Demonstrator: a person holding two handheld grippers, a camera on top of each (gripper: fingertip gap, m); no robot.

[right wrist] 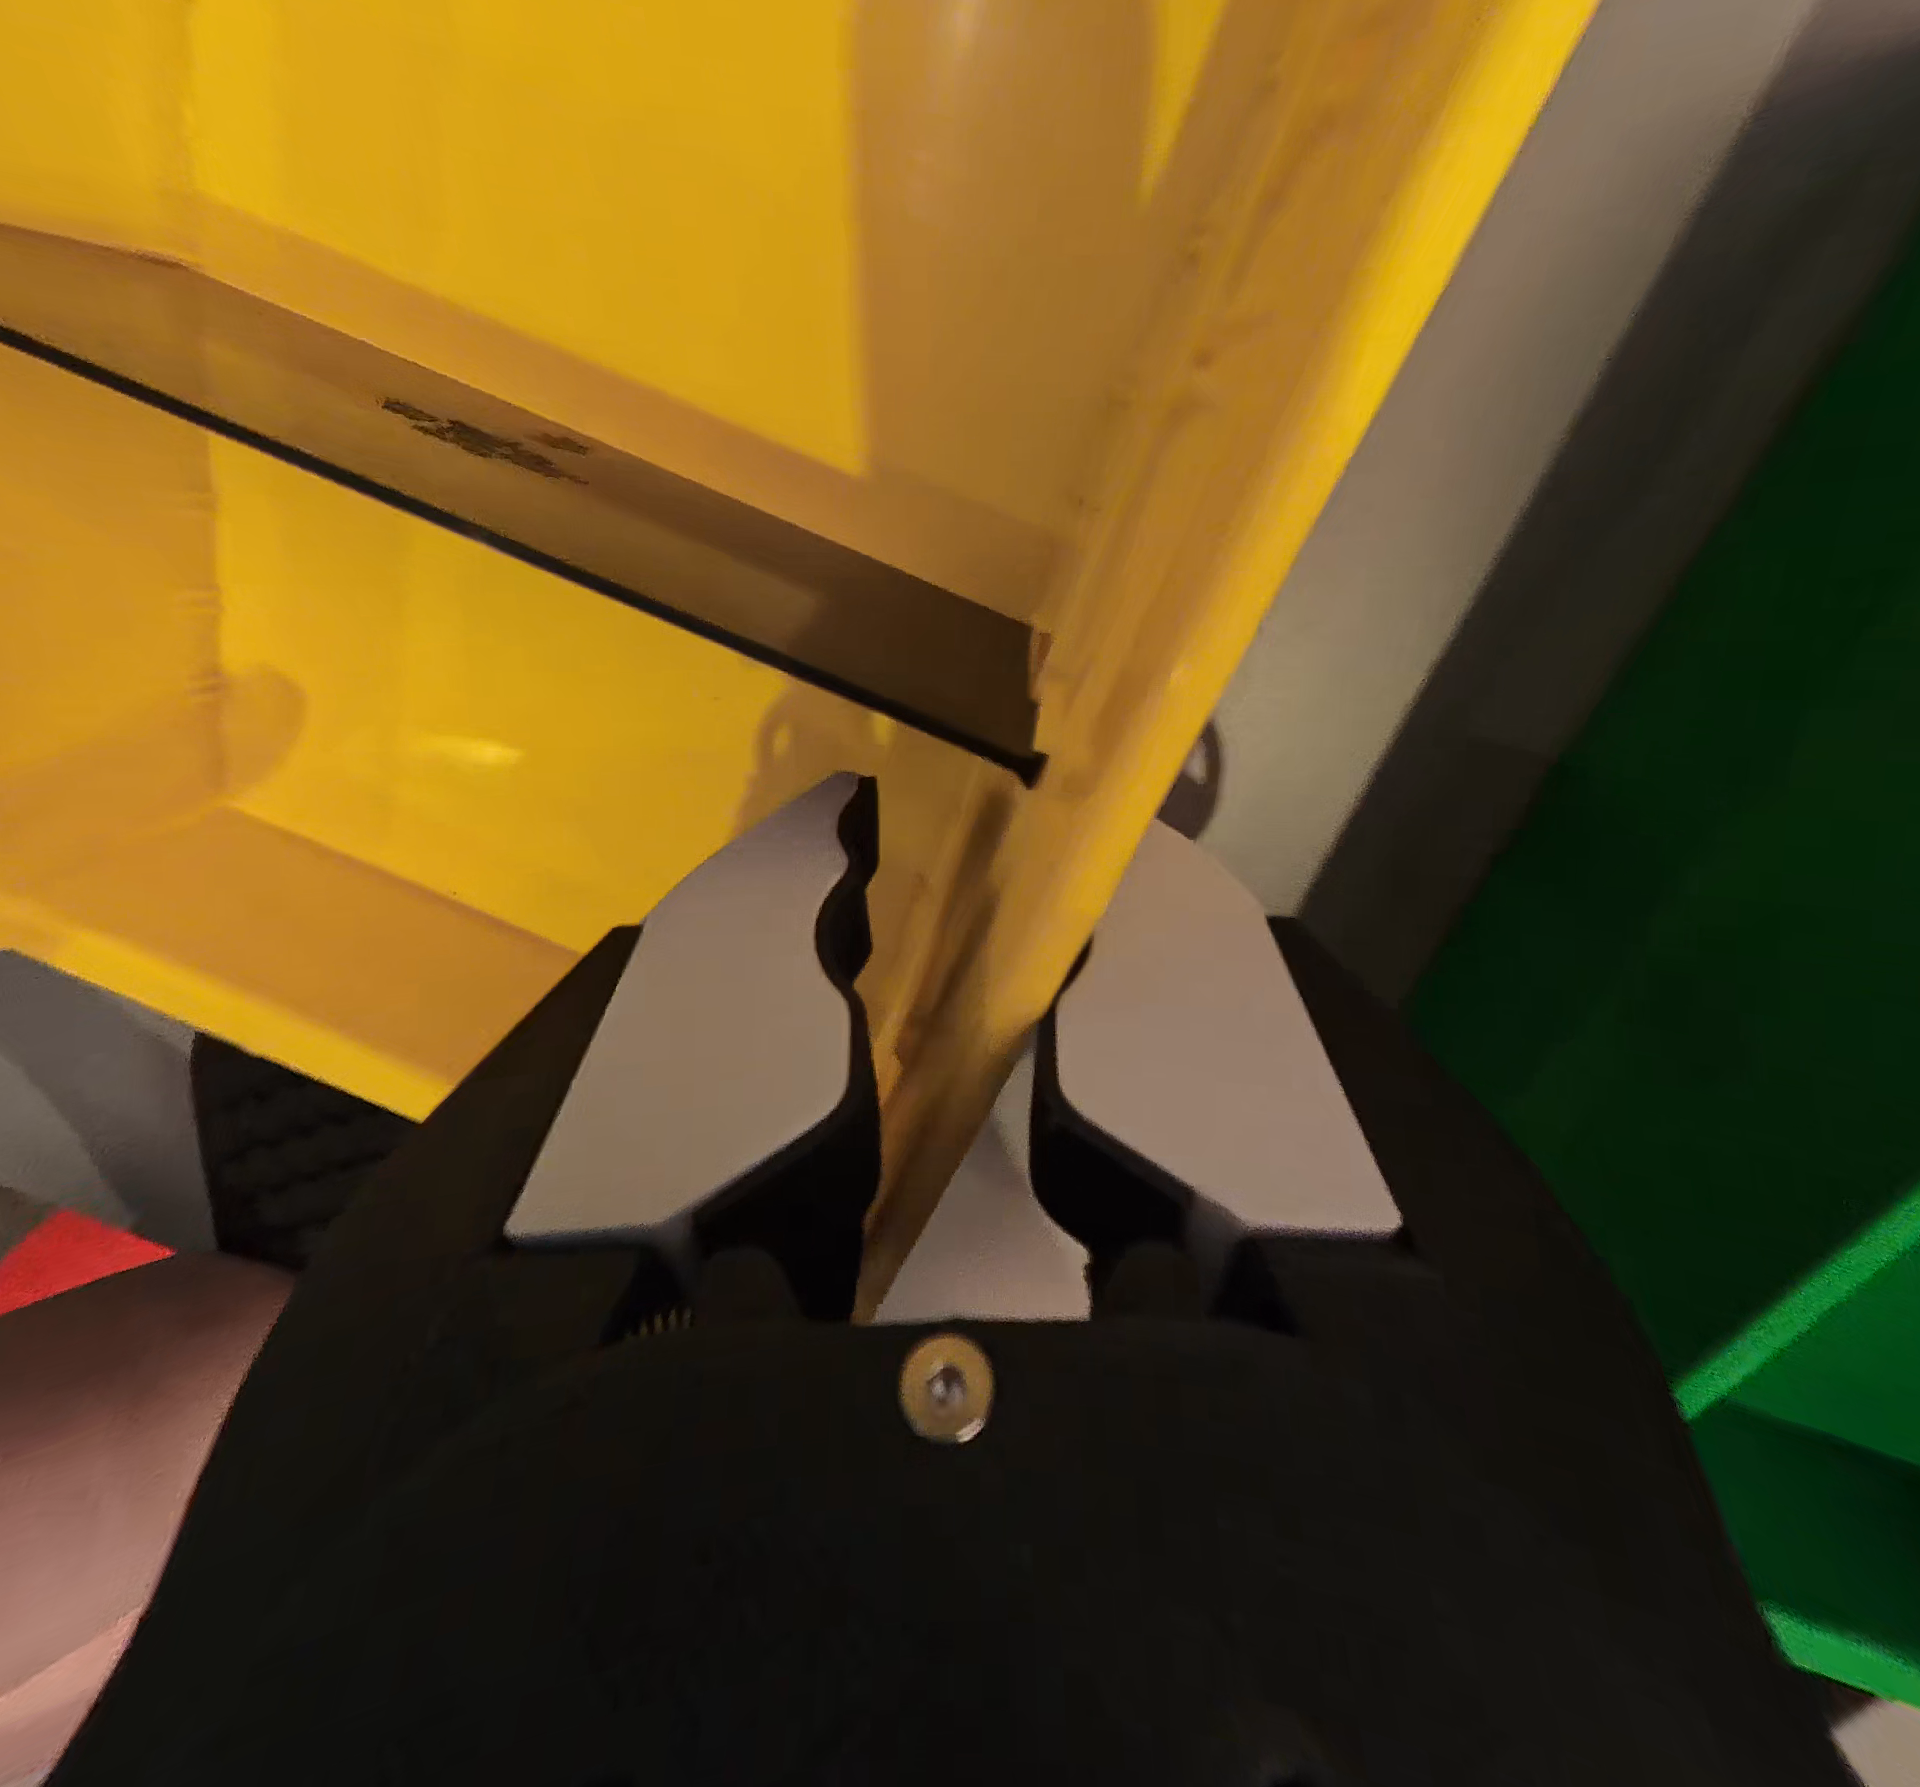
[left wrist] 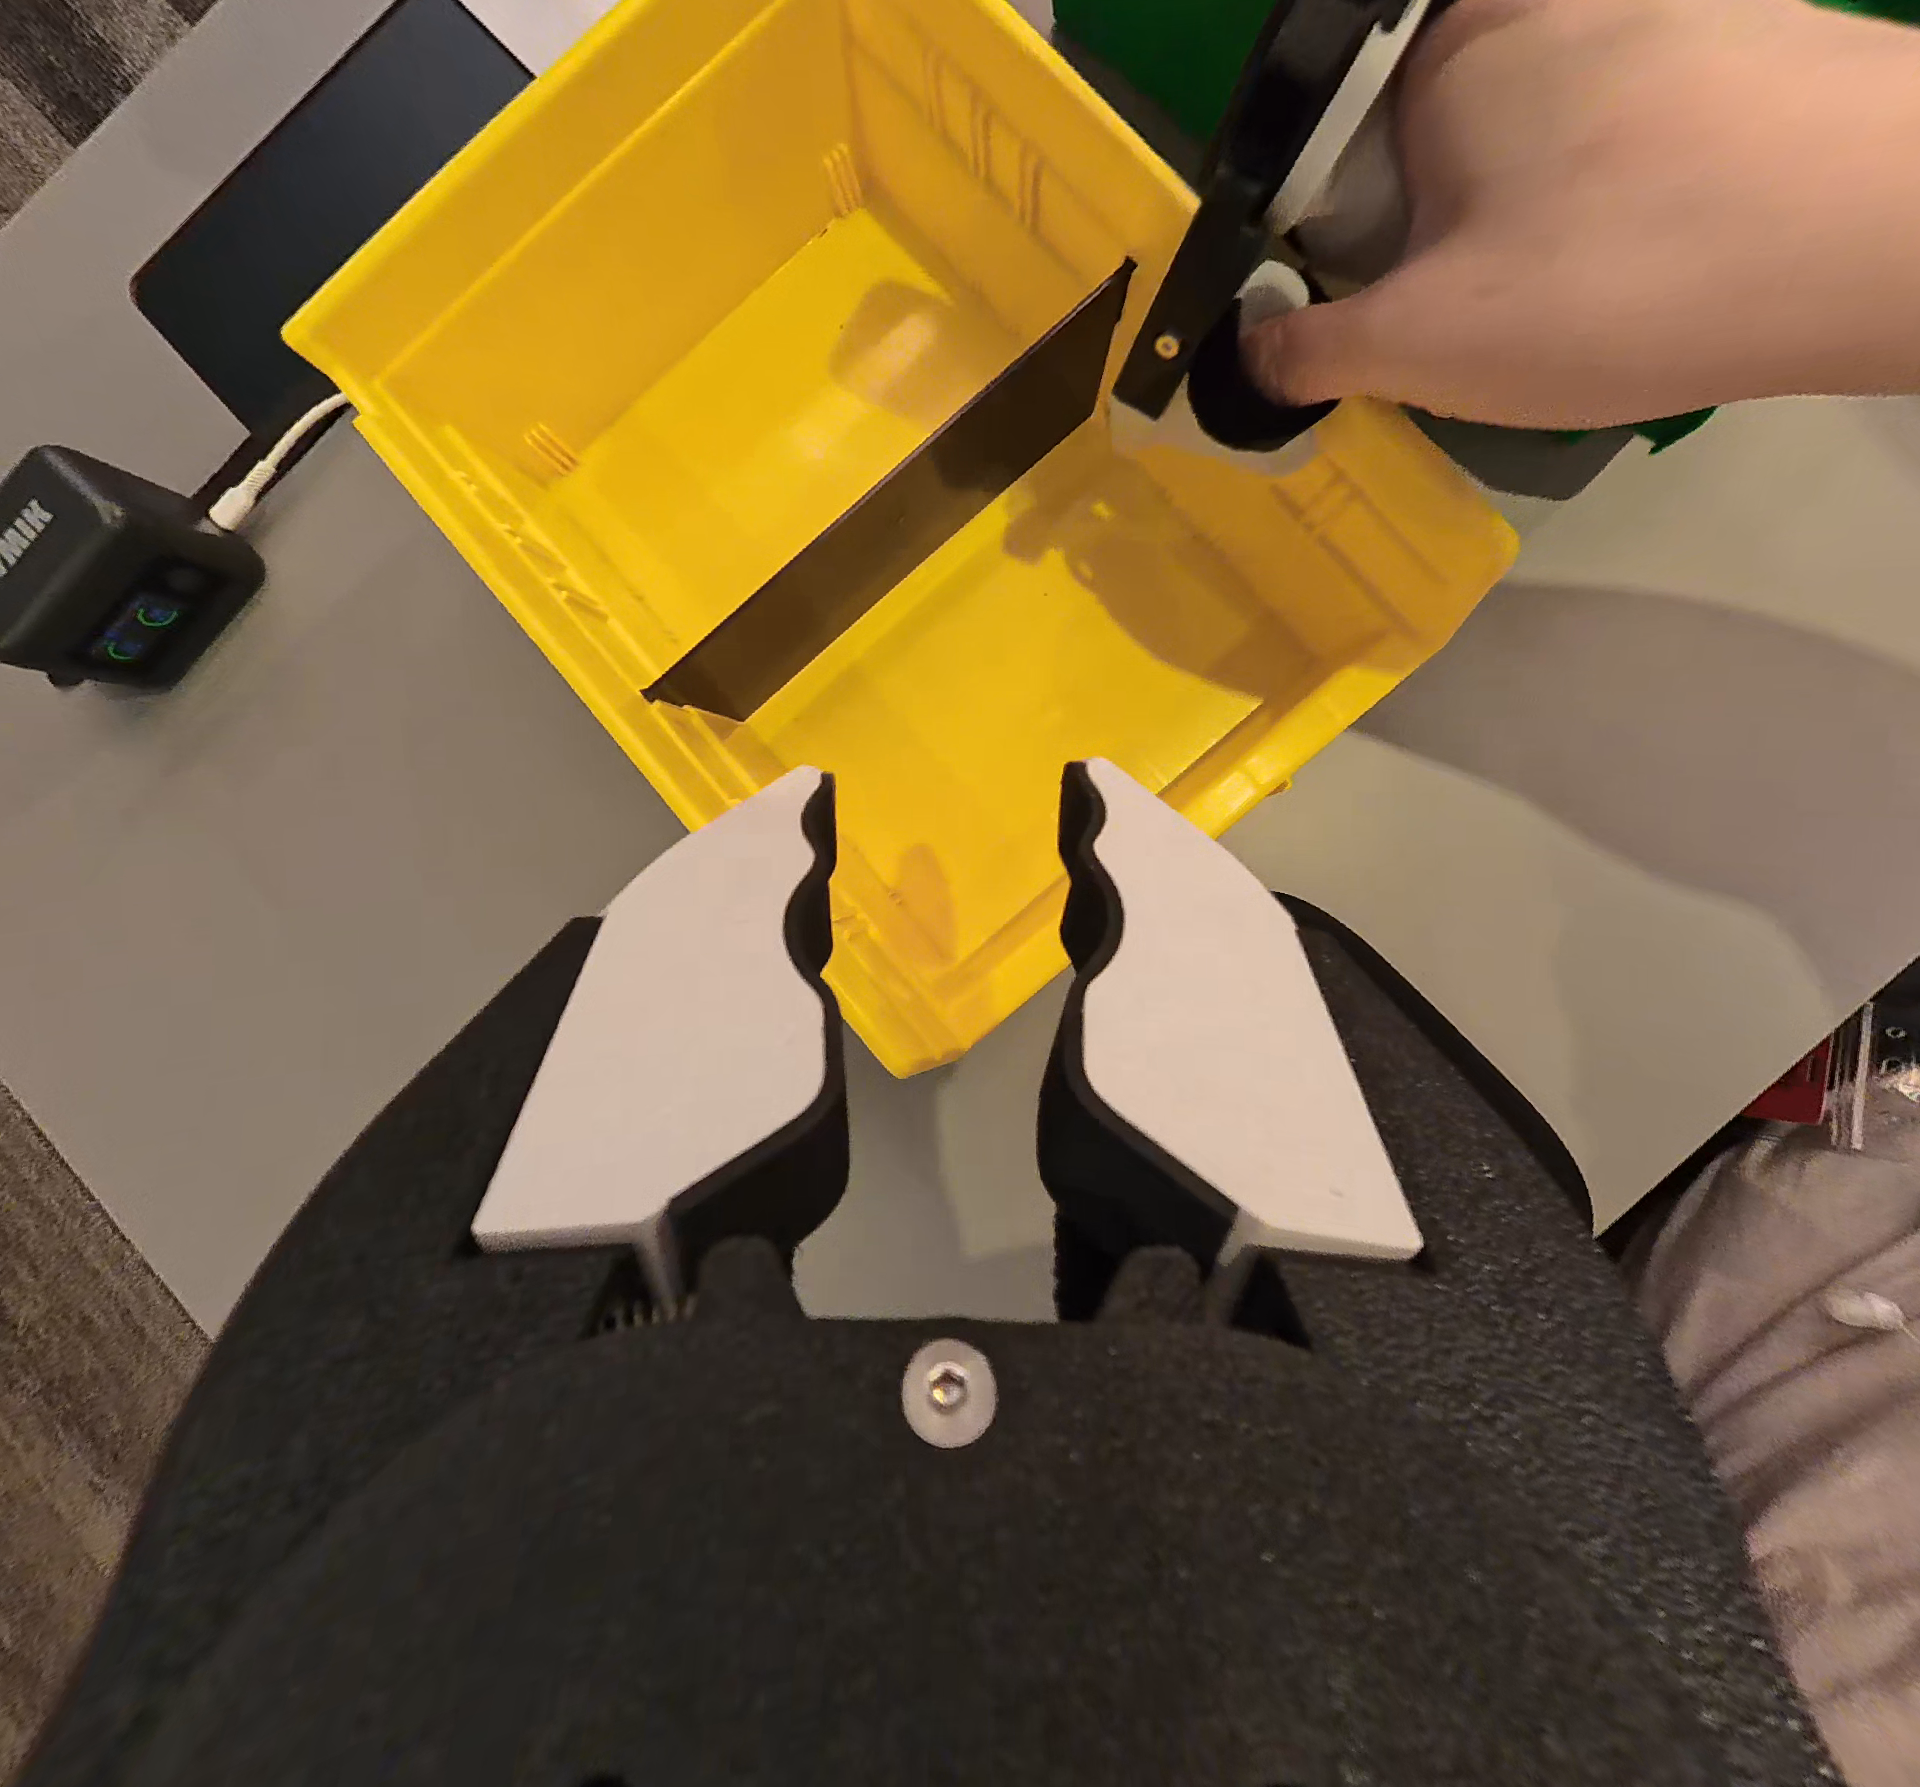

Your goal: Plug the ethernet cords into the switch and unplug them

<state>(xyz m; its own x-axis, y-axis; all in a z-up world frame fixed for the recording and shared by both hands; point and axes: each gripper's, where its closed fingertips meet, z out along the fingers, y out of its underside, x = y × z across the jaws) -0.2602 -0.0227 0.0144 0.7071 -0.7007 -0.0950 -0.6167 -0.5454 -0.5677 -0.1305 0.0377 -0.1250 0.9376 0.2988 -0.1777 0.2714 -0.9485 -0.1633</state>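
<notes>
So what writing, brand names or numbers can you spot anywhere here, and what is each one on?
Black box on the grey table, left edge: white lettering, cut off by the frame; I do not quote writing.
Its small screens: green marks, too small to read.
Black divider in the yellow bin: dark smudged marks, too blurred to read.
Nothing else bears writing.

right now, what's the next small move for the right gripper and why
Probably lift the yellow bin aside: the right gripper straddles its side wall near the dark divider, both compartments look empty, and the left gripper hovers open. No cords or switch show.
</notes>
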